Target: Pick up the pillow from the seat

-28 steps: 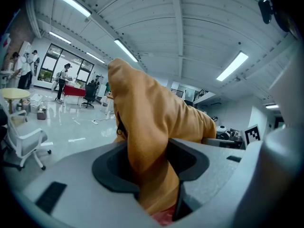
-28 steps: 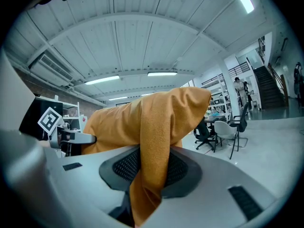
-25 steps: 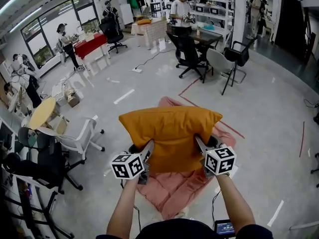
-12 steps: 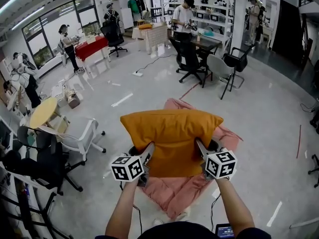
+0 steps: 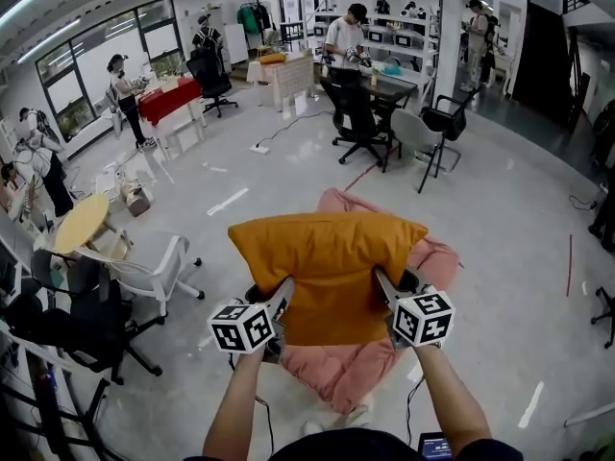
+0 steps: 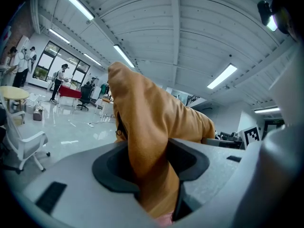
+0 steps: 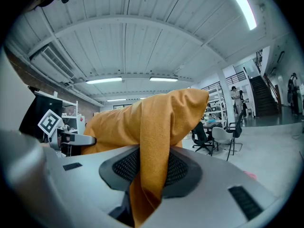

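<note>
The one orange pillow has lifted slightly higher above the single pink seat, carried by two grippers, left gripper and right gripper, each with its jaws partly closed and pinching one lower corner.

Left gripper, right gripper clamped, forearms outstretched

No words, numbers or brand names can be read. Only black-and-white square marker patterns are shown, on the left cube of the left gripper and the right cube of the right gripper.
</note>
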Available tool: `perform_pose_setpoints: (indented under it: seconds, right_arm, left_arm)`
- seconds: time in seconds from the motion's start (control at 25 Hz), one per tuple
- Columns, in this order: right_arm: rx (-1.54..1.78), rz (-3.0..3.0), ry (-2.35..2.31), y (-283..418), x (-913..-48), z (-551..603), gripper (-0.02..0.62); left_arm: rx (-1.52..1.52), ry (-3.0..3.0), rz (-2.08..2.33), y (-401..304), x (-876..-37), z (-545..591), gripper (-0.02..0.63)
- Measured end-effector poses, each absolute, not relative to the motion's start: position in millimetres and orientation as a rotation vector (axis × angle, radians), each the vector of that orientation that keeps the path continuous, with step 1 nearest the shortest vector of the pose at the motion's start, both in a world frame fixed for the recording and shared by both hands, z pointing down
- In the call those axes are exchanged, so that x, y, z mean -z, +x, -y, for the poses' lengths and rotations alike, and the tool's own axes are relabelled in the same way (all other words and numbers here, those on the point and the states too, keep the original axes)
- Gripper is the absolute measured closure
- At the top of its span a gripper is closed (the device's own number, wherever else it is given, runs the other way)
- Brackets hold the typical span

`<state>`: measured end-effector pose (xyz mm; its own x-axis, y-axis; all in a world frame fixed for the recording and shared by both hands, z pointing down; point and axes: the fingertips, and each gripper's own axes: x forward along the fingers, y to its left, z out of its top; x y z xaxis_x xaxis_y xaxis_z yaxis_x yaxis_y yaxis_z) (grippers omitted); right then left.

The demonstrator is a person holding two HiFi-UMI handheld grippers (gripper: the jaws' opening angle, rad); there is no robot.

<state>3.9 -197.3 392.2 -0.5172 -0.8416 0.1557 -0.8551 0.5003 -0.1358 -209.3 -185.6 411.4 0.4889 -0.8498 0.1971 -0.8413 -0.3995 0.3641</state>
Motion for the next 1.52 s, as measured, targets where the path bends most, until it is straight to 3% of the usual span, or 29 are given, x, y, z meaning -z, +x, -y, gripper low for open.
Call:
perform_pose_setpoints:
  seconds: [1.52]
  right_arm:
    - [-0.196, 2.601, 1.658, -34, -369, 109, 0.468]
  left_arm:
    - [0.083, 2.442, 1.375, -248, -385, 110, 0.393]
